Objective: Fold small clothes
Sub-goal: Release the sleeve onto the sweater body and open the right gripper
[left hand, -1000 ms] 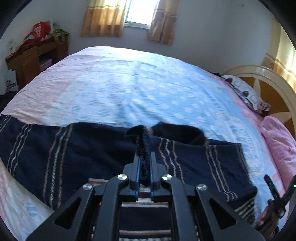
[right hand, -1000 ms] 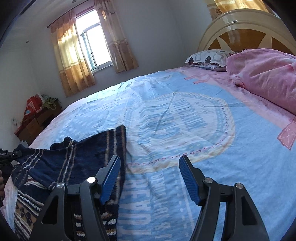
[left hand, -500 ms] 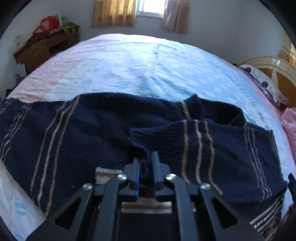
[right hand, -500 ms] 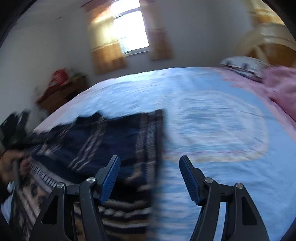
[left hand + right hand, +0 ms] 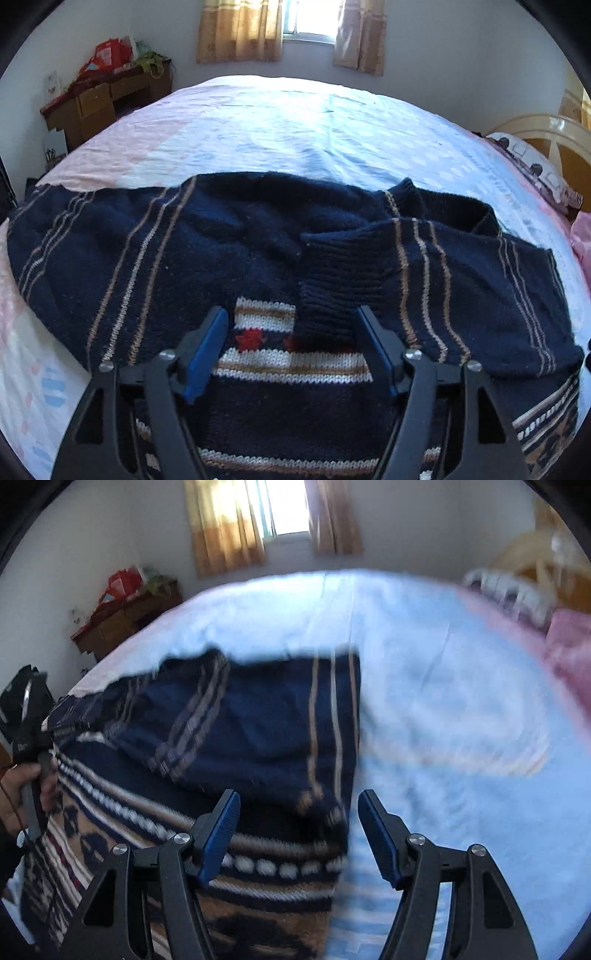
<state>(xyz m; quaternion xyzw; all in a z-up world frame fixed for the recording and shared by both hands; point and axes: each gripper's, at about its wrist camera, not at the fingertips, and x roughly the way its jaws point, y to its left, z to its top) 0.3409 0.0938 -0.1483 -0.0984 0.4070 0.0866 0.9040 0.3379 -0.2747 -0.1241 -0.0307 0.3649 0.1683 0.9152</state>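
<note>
1. The sweater (image 5: 229, 251) – dark navy knit with thin tan stripes – lies spread across the near part of the bed (image 5: 295, 122). Its patterned band of white, tan and red sits at the near edge.
2. A sleeve (image 5: 369, 269) is folded in over the body, with the ribbed cuff (image 5: 325, 310) lying on that patterned band.
3. The left gripper (image 5: 291, 343) hangs right over the cuff. Its jaws are opening – the cuff end sits between the blue pads, close against the right-hand one, and isn't pinched.
4. The right gripper (image 5: 299, 834) is spread wide with nothing gripped, hovering over the sweater's right edge where knit meets blue sheet. That view is pretty blurry.
5. Far left in the right wrist view, a hand (image 5: 26, 790) is wrapped around the other gripper's handle.
6. Further out: a pink blanket (image 5: 569, 646) and a pillow (image 5: 532, 173) at the right by the headboard (image 5: 554, 136), a wooden desk (image 5: 103, 103) far left, curtains (image 5: 236, 29) around the window.
</note>
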